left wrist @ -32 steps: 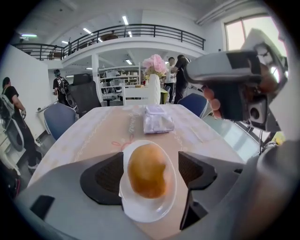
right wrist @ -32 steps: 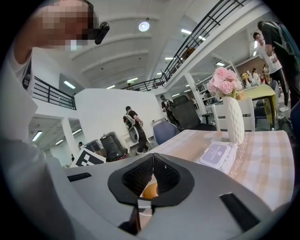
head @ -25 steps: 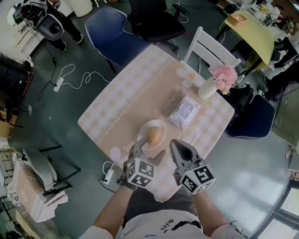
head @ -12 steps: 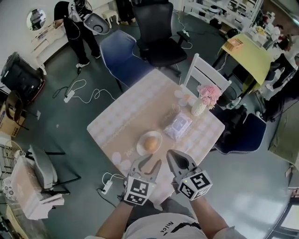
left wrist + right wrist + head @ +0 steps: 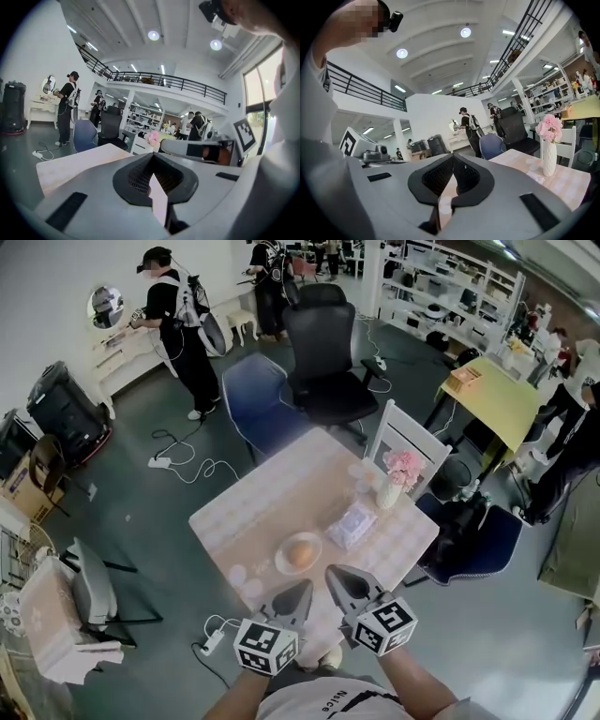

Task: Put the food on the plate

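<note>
A round brown piece of food [image 5: 301,552] lies on the white plate [image 5: 284,563] near the front of the checked table [image 5: 281,502]. Both grippers hang in the air on my side of the plate, apart from it. The left gripper [image 5: 304,588] is shut with nothing in it, and in the left gripper view its jaws [image 5: 152,157] meet at the tips. The right gripper [image 5: 330,572] is also shut and empty, its tips touching in the right gripper view [image 5: 453,156]. Neither gripper view shows the plate.
A packet of wipes [image 5: 352,524] lies behind the plate, beside a vase of pink flowers [image 5: 401,472]. Small white discs [image 5: 240,578] sit at the table's front left. A white chair [image 5: 409,441], a blue chair [image 5: 255,401] and a black office chair [image 5: 323,357] ring the table. People stand further off.
The left gripper's jaws have closed from open to shut, empty. Both grippers have drawn back from the plate, and the view has lifted so the table looks smaller and farther.
</note>
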A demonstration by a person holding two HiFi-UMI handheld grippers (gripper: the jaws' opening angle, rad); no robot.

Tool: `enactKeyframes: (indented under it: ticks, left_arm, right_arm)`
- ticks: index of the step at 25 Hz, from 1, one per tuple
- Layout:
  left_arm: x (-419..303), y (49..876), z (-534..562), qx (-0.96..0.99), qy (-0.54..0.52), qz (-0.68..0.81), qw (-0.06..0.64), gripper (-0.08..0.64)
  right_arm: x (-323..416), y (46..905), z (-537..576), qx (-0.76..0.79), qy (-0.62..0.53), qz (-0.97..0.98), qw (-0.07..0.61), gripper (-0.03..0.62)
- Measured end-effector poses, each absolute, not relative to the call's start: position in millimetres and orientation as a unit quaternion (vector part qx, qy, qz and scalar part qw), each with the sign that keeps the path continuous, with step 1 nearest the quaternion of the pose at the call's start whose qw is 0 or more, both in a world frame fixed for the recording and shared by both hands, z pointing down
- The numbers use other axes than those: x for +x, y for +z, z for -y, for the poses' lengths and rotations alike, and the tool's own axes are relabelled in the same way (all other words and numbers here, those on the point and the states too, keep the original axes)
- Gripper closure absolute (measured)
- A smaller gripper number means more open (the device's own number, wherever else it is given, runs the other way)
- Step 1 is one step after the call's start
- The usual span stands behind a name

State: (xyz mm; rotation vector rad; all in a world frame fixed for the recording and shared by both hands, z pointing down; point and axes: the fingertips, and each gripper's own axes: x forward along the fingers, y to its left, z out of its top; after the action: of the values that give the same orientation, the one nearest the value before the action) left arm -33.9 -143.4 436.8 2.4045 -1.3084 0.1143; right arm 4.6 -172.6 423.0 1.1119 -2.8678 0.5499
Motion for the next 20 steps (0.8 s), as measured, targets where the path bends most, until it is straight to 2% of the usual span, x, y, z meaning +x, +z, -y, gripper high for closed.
enactKeyframes:
  ticks: [20]
  left_arm:
    - [-24.1,395.5,123.6,0.857,0.006,0.486,0.169,0.554]
  right_arm:
    - [7.3,384.7,151.0,0.339,0.132,0.931,0.006,0.578]
